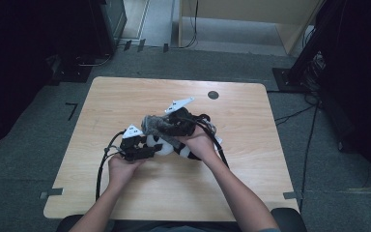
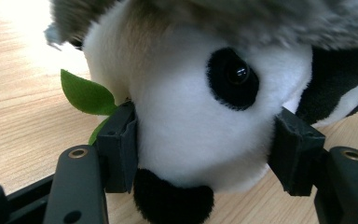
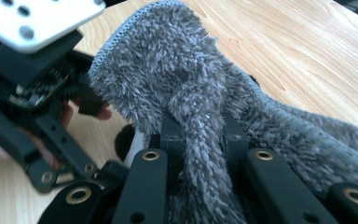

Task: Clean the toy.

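From the high view, the plush panda [image 1: 166,146] is lying mid-counter [image 1: 125,96]. In the left gripper view, the left hand-held gripper [image 2: 205,147] is clamping its head. In the right gripper view, the right hand-held gripper [image 3: 200,140] is pinching the grey fuzzy cloth [image 3: 168,70] draped over it.

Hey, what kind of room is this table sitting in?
Probably a lab or recording workspace: a light wooden table stands on grey carpet, with loose black cables trailing over the floor and dark equipment stands around it.
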`<state>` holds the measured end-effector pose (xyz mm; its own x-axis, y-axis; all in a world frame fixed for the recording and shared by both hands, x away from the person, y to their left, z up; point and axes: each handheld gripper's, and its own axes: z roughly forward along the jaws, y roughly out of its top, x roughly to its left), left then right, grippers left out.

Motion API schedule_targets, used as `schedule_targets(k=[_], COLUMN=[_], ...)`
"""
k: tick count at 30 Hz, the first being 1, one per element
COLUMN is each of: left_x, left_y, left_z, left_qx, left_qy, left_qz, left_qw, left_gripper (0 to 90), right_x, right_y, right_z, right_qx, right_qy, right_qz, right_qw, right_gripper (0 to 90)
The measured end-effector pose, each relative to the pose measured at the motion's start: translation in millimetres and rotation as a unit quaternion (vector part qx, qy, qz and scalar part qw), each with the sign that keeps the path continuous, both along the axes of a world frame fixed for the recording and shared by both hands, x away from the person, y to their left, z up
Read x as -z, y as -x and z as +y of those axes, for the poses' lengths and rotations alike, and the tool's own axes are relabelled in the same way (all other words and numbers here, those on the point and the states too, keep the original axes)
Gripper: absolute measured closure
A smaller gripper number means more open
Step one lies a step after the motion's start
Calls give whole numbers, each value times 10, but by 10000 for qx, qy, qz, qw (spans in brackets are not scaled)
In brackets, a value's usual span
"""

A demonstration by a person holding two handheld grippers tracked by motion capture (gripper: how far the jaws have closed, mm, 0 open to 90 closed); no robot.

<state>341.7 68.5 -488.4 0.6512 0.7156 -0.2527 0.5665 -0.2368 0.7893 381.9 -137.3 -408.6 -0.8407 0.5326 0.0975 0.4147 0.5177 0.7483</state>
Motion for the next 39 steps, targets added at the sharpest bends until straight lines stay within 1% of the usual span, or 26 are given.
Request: schedule_targets(k=[3, 7, 10, 13, 16, 20, 22, 27, 31, 32, 36, 39], left_x=[-1, -2, -2, 4, 2, 0, 0, 0, -13, -16, -25, -41], left_y=[-4, -10, -11, -24, -25, -26, -28, -35, -22, -20, -14, -10], left_z=[5, 8, 8, 20, 17, 16, 19, 23, 10, 8, 1, -13], left_qx=[-1, -14, -20, 5, 40, 46, 45, 34, 63, 69, 87, 70], left_qy=[11, 38, 53, 90, 41, 27, 45, 94, 24, 13, -30, -58], left_qz=[32, 65, 82, 129, 134, 146, 150, 155, 80, 78, 46, 51], left_qw=[10000, 10000, 9999, 9999, 9999, 9999, 9999, 9998, 9999, 9999, 9999, 9999], left_gripper=[348, 349, 351, 356, 360, 363, 364, 366, 366, 367, 369, 372], right_x=[10, 46, 99, 147, 169, 164, 145, 100, 81, 72, 47, 19], right_y=[87, 184, 247, 309, 368, 418, 424, 441, 456, 462, 469, 474], right_z=[-50, -164, -269, -355, -420, -495, -551, -726, -834, -858, -911, -890], right_qx=[-42, -143, -202, -265, -316, -377, -381, -298, -227, -198, -112, -52], right_qy=[104, 136, 119, 182, 192, 200, 158, 97, 60, 63, 16, -46], right_qz=[-143, -77, 72, 85, 77, 94, 114, 124, 110, 75, 85, 129], right_qw=[9998, 9998, 9997, 9994, 9993, 9990, 9991, 9994, 9997, 9998, 9999, 9999], right_gripper=[777, 778, 779, 781, 782, 782, 783, 785, 785, 785, 785, 785])
